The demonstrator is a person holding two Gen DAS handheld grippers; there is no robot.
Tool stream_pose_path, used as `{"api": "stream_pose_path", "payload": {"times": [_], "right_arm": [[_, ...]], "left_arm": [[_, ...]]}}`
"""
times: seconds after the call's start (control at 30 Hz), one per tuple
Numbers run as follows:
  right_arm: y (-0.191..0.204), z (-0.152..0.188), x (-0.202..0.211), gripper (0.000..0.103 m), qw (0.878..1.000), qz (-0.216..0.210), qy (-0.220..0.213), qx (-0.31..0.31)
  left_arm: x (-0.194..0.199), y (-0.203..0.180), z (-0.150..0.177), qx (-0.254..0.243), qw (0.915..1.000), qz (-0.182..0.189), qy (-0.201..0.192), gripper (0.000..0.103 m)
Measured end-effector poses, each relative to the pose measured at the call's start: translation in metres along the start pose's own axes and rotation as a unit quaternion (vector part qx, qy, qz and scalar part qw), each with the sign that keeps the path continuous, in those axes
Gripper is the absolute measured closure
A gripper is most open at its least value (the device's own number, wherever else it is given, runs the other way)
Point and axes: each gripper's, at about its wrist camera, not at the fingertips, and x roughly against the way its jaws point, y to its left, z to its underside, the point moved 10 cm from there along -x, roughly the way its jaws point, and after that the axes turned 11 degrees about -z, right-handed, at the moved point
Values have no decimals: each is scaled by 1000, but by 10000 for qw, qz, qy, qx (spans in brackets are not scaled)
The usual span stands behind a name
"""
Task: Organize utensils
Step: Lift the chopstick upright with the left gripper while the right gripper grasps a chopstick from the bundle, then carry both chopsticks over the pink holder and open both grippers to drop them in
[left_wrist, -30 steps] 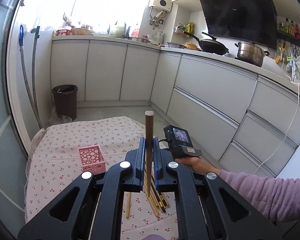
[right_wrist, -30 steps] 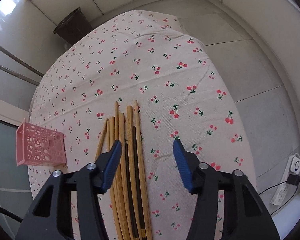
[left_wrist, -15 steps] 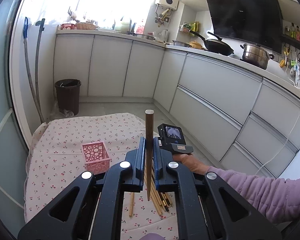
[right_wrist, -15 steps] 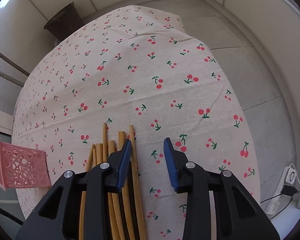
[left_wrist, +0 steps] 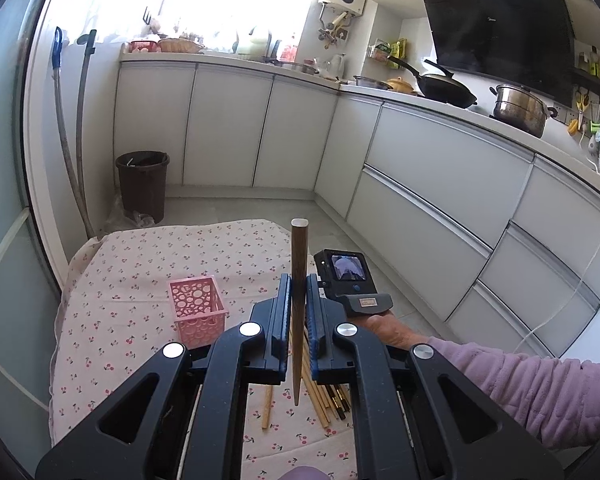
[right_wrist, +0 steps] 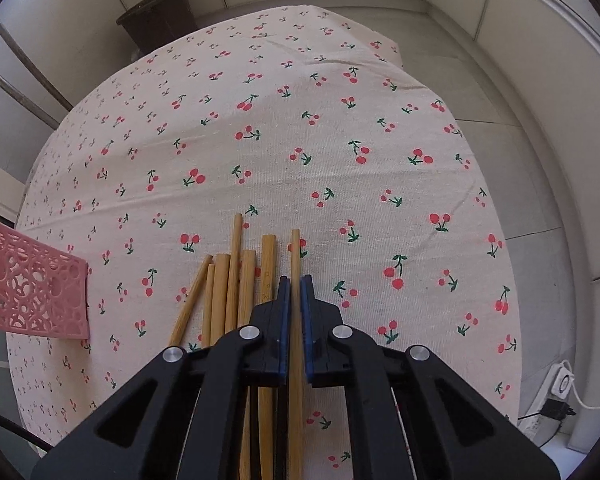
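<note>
The light bamboo chopstick [right_wrist: 295, 264] lies at the right edge of the chopstick pile [right_wrist: 236, 280] on the cherry-print tablecloth [right_wrist: 300, 120], and our right gripper [right_wrist: 295, 292] has its blue pads closed onto it, approx. mid-shaft. Our left gripper [left_wrist: 299, 300] is clamped on a dark wooden chopstick [left_wrist: 299, 280], held upright w/ its thin tip hanging above the pile. To do this pick well, we'd judge a straight lift is best: raise the light stick clear before swinging it, since its neighbour lies just beside the left pad and could get dragged along (we can't tell whether the pad touches it). Keep the grip firm; a thin round stick may pivot between flat pads. The pink perforated basket [left_wrist: 197, 306] stands upright to the left of the pile, near but apart, and looks like the likely drop spot; its opening is small, so tip-first entry seems wise. Room-wise, the cloth beyond the pile is open toward the far edge, and the right edge drops to the floor, where a power strip [right_wrist: 562, 384] sits. The two grippers work close together over the pile, so we should mind them crossing en route to the basket.
</note>
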Motion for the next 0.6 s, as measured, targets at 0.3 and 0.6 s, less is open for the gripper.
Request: {"api": "stream_pose_path", "payload": {"times": [0.3, 0.6], "right_arm": [[3, 2, 99, 98, 9951, -360, -902, 195], [47, -9, 232, 97, 9700, -1232, -2061, 387]], "left_arm": [[7, 4, -4, 236, 9997, 0, -106, 96], [12, 19, -21, 677, 9971, -248, -228, 96]]}}
